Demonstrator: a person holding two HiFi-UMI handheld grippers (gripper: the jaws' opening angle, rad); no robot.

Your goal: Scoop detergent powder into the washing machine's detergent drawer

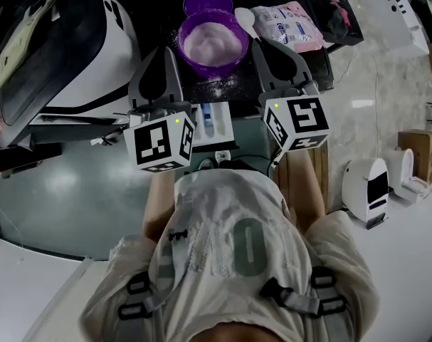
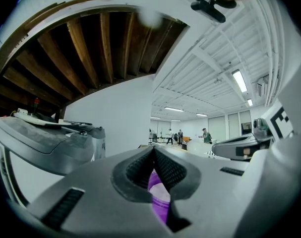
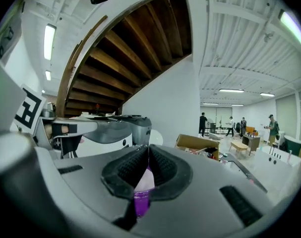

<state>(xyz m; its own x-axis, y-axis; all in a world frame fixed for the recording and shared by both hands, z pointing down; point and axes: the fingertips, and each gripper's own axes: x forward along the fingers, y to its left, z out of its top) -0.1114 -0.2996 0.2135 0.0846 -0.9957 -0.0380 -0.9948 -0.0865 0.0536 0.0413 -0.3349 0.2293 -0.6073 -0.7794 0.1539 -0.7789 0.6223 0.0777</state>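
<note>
A purple bowl (image 1: 212,38) full of white detergent powder sits on the dark top straight ahead. A white scoop (image 1: 245,20) lies just right of it. The washing machine (image 1: 66,55) stands at the left, and its open detergent drawer (image 1: 214,123) juts out between my two grippers. My left gripper (image 1: 161,54) points at the bowl's left side, jaws shut and empty. My right gripper (image 1: 270,47) points at the bowl's right side, also shut and empty. In the left gripper view the purple bowl (image 2: 158,195) shows below the closed tips (image 2: 153,148); the right gripper view shows the bowl (image 3: 142,197) the same way.
A pink and white detergent packet (image 1: 288,23) lies right of the scoop. Spilled powder dots the dark top (image 1: 216,87) below the bowl. On the floor at the right stand a small white appliance (image 1: 365,187) and a cardboard box (image 1: 422,144).
</note>
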